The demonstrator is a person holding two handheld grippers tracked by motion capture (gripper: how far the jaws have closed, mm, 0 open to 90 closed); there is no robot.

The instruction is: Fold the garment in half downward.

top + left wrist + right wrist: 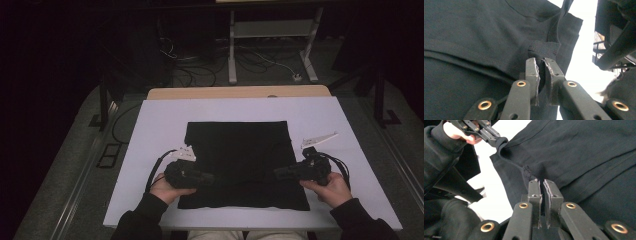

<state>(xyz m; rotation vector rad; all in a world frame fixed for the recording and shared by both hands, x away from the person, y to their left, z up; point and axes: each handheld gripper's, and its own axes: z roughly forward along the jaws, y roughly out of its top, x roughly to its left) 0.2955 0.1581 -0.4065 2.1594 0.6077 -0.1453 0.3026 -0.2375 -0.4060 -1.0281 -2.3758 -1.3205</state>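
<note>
Left gripper [541,65]: clamped on a pinched fold of the black garment [240,155], near its front left edge.
Right gripper [542,185]: clamped on a fold near the front right edge.
Black garment: spread flat, mid-table.
White table cover [160,120]: under the garment.

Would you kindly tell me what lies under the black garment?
The black garment lies on a white board whose margins show all around. Whatever sits beneath the fabric's middle is covered.
</note>
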